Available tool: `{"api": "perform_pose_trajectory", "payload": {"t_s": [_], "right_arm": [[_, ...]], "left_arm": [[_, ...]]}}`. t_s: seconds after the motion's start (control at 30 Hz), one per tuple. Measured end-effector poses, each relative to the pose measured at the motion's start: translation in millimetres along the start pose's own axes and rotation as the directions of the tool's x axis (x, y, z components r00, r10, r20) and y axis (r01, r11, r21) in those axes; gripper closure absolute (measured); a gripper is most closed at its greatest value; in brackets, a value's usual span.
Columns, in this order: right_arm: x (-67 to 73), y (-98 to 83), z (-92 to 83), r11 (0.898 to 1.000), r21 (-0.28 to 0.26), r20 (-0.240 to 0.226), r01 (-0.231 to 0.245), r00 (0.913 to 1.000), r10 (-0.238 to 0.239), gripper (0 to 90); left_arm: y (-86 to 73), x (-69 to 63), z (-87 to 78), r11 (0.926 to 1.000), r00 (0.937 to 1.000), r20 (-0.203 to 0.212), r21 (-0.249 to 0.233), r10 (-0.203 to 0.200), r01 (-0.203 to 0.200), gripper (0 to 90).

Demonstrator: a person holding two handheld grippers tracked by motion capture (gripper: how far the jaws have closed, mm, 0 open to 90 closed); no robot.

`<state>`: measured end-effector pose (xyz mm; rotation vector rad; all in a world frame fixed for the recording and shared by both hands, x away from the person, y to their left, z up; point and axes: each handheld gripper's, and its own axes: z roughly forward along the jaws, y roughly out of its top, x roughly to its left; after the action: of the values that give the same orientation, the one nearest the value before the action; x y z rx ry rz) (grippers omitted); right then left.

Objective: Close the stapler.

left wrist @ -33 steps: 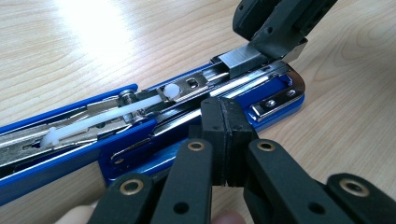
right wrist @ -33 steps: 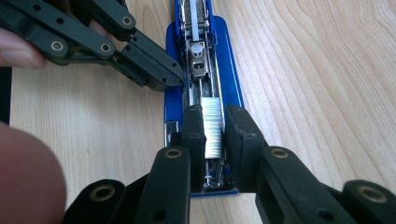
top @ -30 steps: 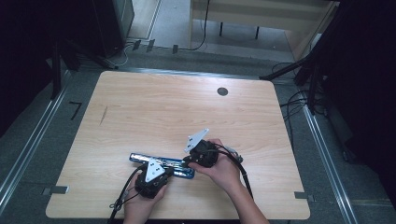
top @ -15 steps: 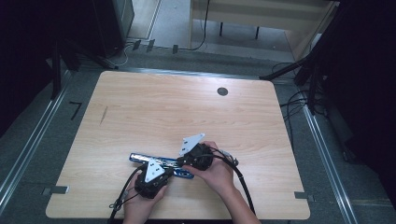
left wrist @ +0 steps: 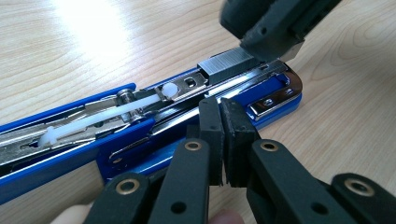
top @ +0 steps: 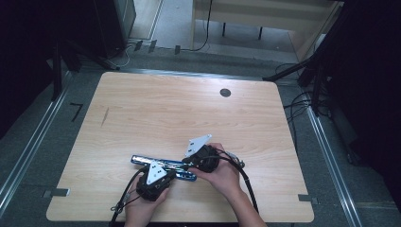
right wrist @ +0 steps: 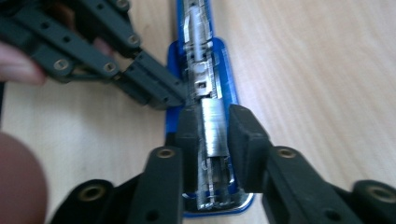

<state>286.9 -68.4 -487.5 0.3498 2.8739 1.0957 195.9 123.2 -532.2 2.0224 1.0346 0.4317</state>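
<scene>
A blue stapler (top: 139,159) lies opened flat near the table's front edge. A silver staple strip (left wrist: 226,65) sits in its metal channel, behind a white pusher rod (left wrist: 116,109). My left gripper (left wrist: 221,105) is shut with nothing between its pads, and its tips rest against the stapler's (left wrist: 275,93) side rail. My right gripper (right wrist: 214,116) straddles the channel end. Its jaws have just been opening, and the staple strip (right wrist: 214,126) lies between the pads with a thin gap on each side. In the high view both grippers, left (top: 164,169) and right (top: 187,167), meet over the stapler.
The wooden table (top: 179,113) has a dark round grommet (top: 225,92) near its far edge. Cables trail from both grippers over the front edge. Dark stands and cables (top: 302,104) ring the table on the floor.
Both hands stay at the stapler. The right gripper's grey plate shifted slightly left and back again; the stapler has not moved.
</scene>
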Motion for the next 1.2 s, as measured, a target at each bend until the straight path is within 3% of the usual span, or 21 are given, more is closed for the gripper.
{"api": "perform_pose_trajectory", "payload": {"t_s": [0.13,0.37,0.57,0.67,0.97,1.2], "right_arm": [[-2.5,-1.3,6.2,1.0,0.013,-0.003,-0.018,0.9998,0.018,69.3],[-16.8,-7.0,9.5,0.993,-0.001,-0.104,-0.117,0.9877,0.116,78.3],[-11.2,-3.7,5.5,0.997,-0.031,-0.075,-0.073,0.9947,0.071,79.3],[-11.1,-2.4,0.5,0.996,-0.044,-0.069,-0.082,0.9945,0.079,79.3],[-7.6,-4.3,-2.4,0.998,0.004,-0.073,-0.058,0.9956,0.058,79.3],[-5.8,-4.6,-0.6,0.999,0.002,-0.081,-0.053,0.9953,0.053,79.3]], "left_arm": [[0.0,0.0,0.0,1.0,1.0,0.0,0.0,-0.001,0.001,88.0],[0.0,0.0,0.1,1.0,1.0,0.0,0.0,0.0,0.0,88.0],[0.0,0.1,0.1,1.0,1.0,0.0,0.0,0.0,0.0,88.0],[0.1,0.1,0.0,1.0,1.0,-0.002,0.001,0.002,-0.002,87.9],[0.1,-0.2,0.1,1.0,1.0,-0.001,0.0,0.001,-0.001,88.1],[0.1,0.0,0.2,1.0,1.0,-0.001,0.0,0.0,0.0,88.3]]}}
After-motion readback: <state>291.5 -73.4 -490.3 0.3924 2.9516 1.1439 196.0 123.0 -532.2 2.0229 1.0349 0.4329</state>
